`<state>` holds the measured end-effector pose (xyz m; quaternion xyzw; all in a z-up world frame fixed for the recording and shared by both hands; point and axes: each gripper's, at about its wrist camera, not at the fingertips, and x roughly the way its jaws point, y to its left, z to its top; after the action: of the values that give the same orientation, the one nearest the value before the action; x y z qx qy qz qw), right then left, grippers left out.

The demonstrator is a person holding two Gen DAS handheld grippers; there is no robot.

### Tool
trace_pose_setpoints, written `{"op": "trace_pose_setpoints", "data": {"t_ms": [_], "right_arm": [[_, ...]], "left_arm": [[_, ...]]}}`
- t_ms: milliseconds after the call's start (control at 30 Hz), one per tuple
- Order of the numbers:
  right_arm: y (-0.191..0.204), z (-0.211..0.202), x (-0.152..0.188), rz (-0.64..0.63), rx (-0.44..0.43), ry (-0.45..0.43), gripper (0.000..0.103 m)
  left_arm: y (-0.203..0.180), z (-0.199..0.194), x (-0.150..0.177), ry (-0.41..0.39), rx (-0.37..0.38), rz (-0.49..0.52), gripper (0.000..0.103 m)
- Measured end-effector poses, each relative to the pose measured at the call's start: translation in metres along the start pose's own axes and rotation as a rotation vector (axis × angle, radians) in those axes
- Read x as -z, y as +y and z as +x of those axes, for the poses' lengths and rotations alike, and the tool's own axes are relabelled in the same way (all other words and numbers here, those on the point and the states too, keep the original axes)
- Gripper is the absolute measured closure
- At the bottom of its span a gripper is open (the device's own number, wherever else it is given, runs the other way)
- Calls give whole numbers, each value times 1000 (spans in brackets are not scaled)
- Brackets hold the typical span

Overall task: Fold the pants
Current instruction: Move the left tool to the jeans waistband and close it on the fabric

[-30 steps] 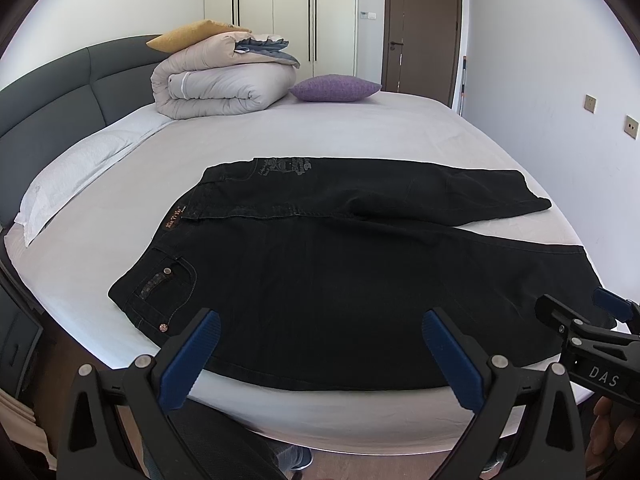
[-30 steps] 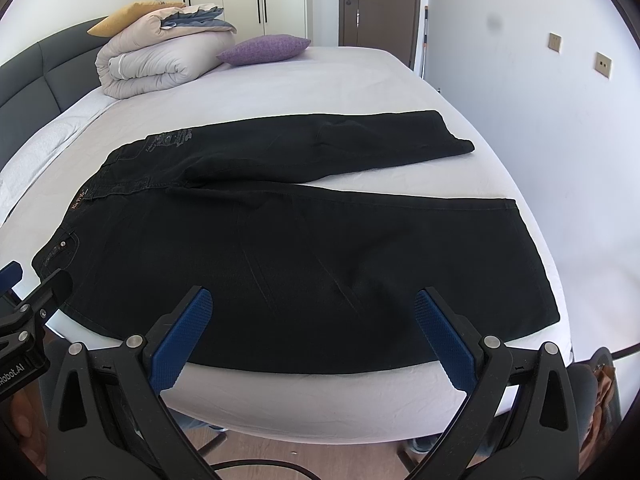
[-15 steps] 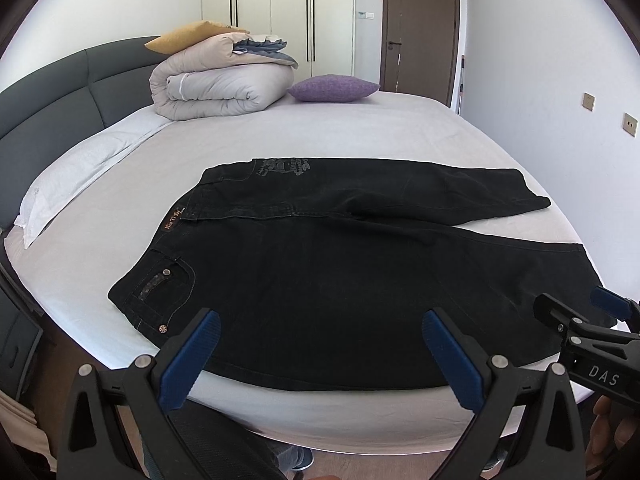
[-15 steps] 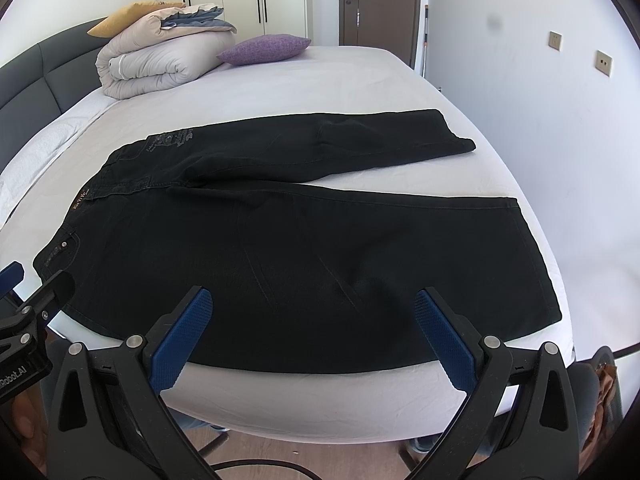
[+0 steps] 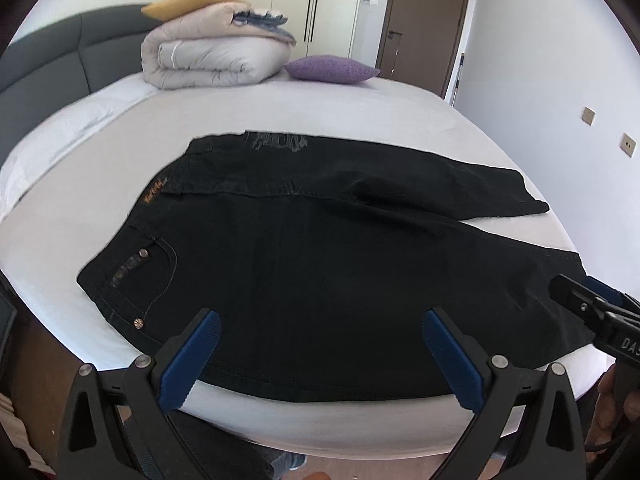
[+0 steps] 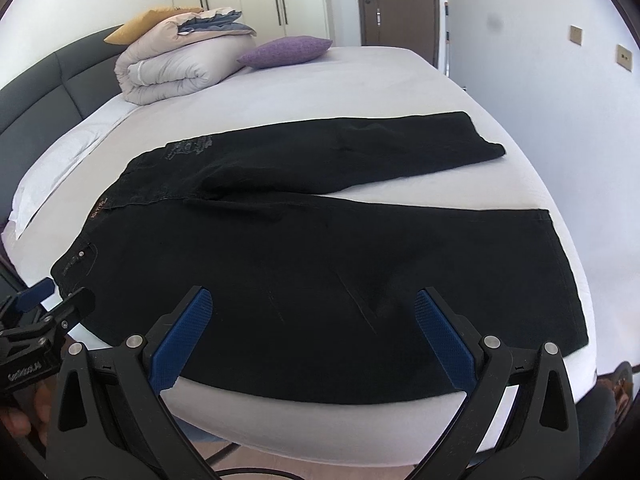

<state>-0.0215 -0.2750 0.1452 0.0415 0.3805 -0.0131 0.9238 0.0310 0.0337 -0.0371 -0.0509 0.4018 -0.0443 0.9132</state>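
- Both grippers, left (image 5: 320,354) and right (image 6: 314,334), fingers spread, empty.
- Pants (image 5: 320,264) flat on bed (image 5: 360,112), legs apart, ready for lengthwise fold.

Black pants (image 5: 320,264) lie flat beyond the gaping left tool (image 5: 320,354).

Black denim pants (image 5: 320,264) lie flat across near half of white-sheeted bed (image 5: 360,120), nothing on top, open air above. Bare sheet strip along near edge under both wide-open grippers, left gripper (image 5: 320,354), right gripper (image 6: 314,336); neither touches cloth. Wedge of bare sheet between the two legs on right side. Far half of mattress clear up to rolled beige duvet (image 5: 208,60), purple square cushion (image 5: 330,69), grey padded headboard (image 5: 72,56) at far left. White wall (image 6: 560,100) close along right side
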Motion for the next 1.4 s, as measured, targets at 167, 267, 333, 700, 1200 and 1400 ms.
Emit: {"op": "trace_pose_setpoints", "data": {"t_ms": [167, 267, 333, 700, 1200, 1400], "right_arm": [[-5, 11, -26, -32, -64, -46, 0], [-9, 23, -44, -62, -97, -69, 0], [-10, 35, -57, -99, -128, -72, 0], [-37, 107, -135, -309, -378, 24, 1], [-41, 197, -144, -330, -574, 193, 24], [-27, 200, -147, -375, -580, 195, 32]], "left_arm": [[29, 44, -29, 62, 83, -3, 0], [42, 62, -52, 55, 42, 59, 0], [49, 90, -75, 176, 1, 129, 0], [92, 202, -249, 192, 22, 546, 10], [119, 311, -283, 526, 131, 674, 16], [111, 285, -264, 511, 186, 699, 64]]}}
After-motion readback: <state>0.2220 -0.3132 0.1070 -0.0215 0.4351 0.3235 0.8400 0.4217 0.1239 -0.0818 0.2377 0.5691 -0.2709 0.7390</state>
